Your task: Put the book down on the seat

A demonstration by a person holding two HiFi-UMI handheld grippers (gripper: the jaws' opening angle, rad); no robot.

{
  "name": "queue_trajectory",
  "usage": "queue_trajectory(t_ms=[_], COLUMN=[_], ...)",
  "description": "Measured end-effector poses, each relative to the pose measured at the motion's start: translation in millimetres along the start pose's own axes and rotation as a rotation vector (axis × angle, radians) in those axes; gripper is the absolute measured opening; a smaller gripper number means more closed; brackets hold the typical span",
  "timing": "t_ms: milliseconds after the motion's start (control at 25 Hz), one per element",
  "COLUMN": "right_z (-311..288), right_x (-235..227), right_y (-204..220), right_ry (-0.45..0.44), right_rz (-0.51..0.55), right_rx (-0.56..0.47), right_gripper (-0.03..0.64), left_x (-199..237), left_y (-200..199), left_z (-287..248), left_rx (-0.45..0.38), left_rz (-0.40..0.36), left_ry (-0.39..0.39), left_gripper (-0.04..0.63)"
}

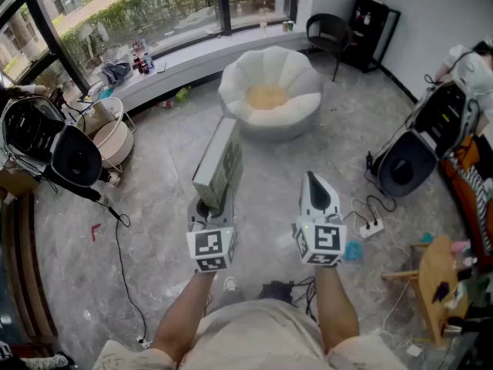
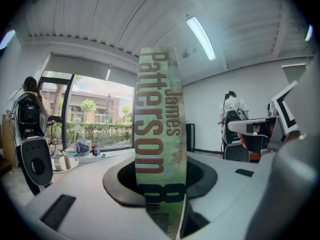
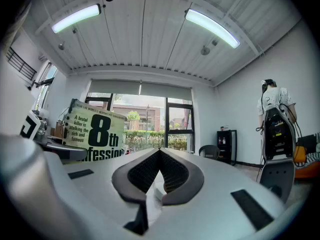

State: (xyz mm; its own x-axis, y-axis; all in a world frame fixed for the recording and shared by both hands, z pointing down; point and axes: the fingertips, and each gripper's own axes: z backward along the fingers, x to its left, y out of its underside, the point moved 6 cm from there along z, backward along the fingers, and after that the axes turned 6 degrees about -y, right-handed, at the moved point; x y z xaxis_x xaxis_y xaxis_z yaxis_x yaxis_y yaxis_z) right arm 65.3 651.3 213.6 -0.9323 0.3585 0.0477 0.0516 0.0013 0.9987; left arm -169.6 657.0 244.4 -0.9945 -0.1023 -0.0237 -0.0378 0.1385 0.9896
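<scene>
My left gripper (image 1: 212, 199) is shut on a green paperback book (image 1: 219, 164), which stands upright on edge between the jaws. In the left gripper view its spine (image 2: 159, 129) faces the camera, with both pads pressed on its lower part. In the right gripper view the book's cover (image 3: 97, 131) shows at the left. My right gripper (image 1: 314, 185) is shut with nothing between its jaws, its tips (image 3: 159, 156) meeting. A white shell-shaped seat (image 1: 269, 91) with a yellowish cushion stands on the floor ahead of both grippers, well beyond the book.
A black chair (image 1: 327, 33) and a dark cabinet (image 1: 373, 18) stand at the back right. A power strip with cables (image 1: 370, 226) lies on the floor at the right. Equipment and a round stool (image 1: 112, 137) crowd the left by the window ledge. A person (image 2: 232, 109) stands at the right.
</scene>
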Motion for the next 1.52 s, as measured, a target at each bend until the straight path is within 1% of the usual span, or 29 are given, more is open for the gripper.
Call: queue_trajectory(t_ms=[200, 360, 440, 600, 760, 1000, 1120, 1280, 1400, 1520], right_z=[5, 8, 9, 8, 6, 10, 12, 12, 6, -4], right_x=[-8, -20, -26, -37, -52, -66, -75, -81, -85, -91], right_y=[7, 8, 8, 9, 8, 8, 10, 9, 7, 7], right_ry=[-0.007, -0.005, -0.012, -0.037, -0.047, -0.088, -0.106, -0.099, -0.097, -0.091], right_rz=[0.023, 0.010, 0.011, 0.021, 0.009, 0.004, 0.006, 0.016, 0.023, 0.024], right_rx=[-0.017, -0.019, -0.023, -0.031, -0.036, -0.044, -0.053, -0.063, -0.069, -0.075], right_gripper=[0.002, 0.002, 0.002, 0.002, 0.002, 0.002, 0.002, 0.002, 0.002, 0.002], left_x=[-14, -27, -37, -56, -76, -103, -114, -118, -119, -121], left_y=[12, 12, 8, 4, 5, 6, 3, 2, -1, -2], left_z=[2, 0, -2, -9, -17, -19, -19, -23, -33, -47], left_rx=[0.009, 0.017, 0.003, -0.019, -0.014, -0.012, -0.019, -0.024, -0.035, -0.043], left_rz=[0.000, -0.004, -0.010, -0.017, -0.015, -0.003, -0.010, -0.009, -0.018, -0.010], left_ry=[0.005, 0.002, 0.000, -0.001, -0.005, -0.008, -0.018, -0.027, -0.017, -0.003], left_gripper=[0.158, 0.158, 0.158, 0.158, 0.158, 0.158, 0.158, 0.158, 0.158, 0.158])
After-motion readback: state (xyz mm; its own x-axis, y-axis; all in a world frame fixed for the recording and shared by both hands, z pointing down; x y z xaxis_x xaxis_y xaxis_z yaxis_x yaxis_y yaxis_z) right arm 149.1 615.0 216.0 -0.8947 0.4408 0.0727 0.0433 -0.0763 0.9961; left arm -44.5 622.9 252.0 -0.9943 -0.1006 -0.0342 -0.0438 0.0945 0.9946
